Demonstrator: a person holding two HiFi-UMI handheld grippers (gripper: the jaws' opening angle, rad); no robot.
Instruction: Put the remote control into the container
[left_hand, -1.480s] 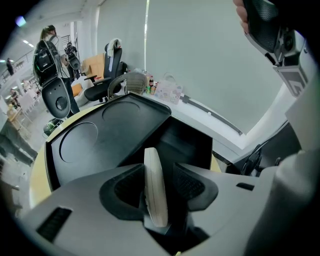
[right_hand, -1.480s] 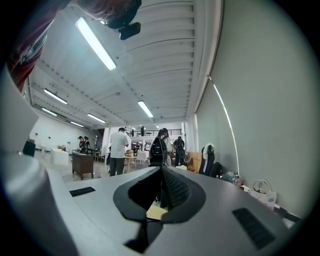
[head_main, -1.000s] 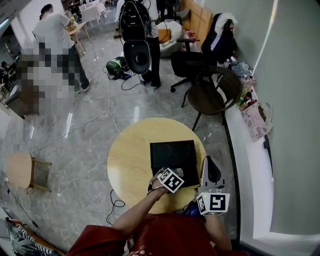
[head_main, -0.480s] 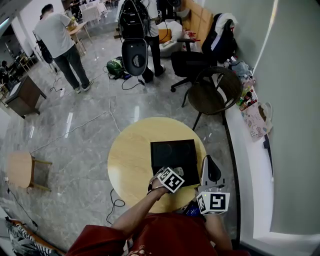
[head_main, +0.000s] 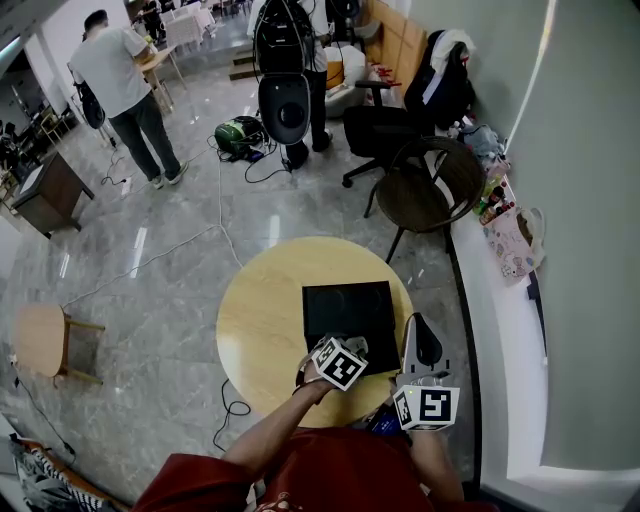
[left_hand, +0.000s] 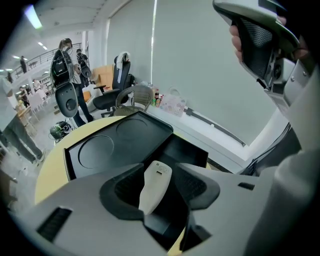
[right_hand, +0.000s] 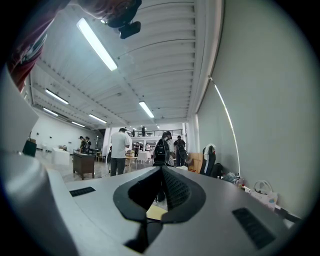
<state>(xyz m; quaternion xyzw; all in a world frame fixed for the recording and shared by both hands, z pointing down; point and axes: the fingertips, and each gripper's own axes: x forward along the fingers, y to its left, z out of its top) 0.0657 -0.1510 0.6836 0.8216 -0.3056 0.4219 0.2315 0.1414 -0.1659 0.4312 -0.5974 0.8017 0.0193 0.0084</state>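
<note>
A slim white remote control (left_hand: 156, 184) sits between the jaws of my left gripper (left_hand: 161, 169), which is shut on it. The remote hangs over the open compartment of the black container (left_hand: 187, 152), whose lid part with two round recesses (left_hand: 117, 142) lies just beyond. In the head view the left gripper (head_main: 347, 349) is at the near edge of the container (head_main: 350, 305) on the round yellow table (head_main: 260, 320). My right gripper (head_main: 420, 335) is held at the table's right rim, apart from the container. Its jaws (right_hand: 162, 192) are shut and empty.
A brown round chair (head_main: 425, 185) and a black office chair (head_main: 385, 125) stand beyond the table. A white ledge (head_main: 500, 330) with small items runs along the right wall. A low wooden stool (head_main: 45, 340) is at the left. People stand at the far back.
My left gripper has shifted only slightly over the container, still holding the remote. The right gripper has not moved. A person with a chair in the background has moved right.
</note>
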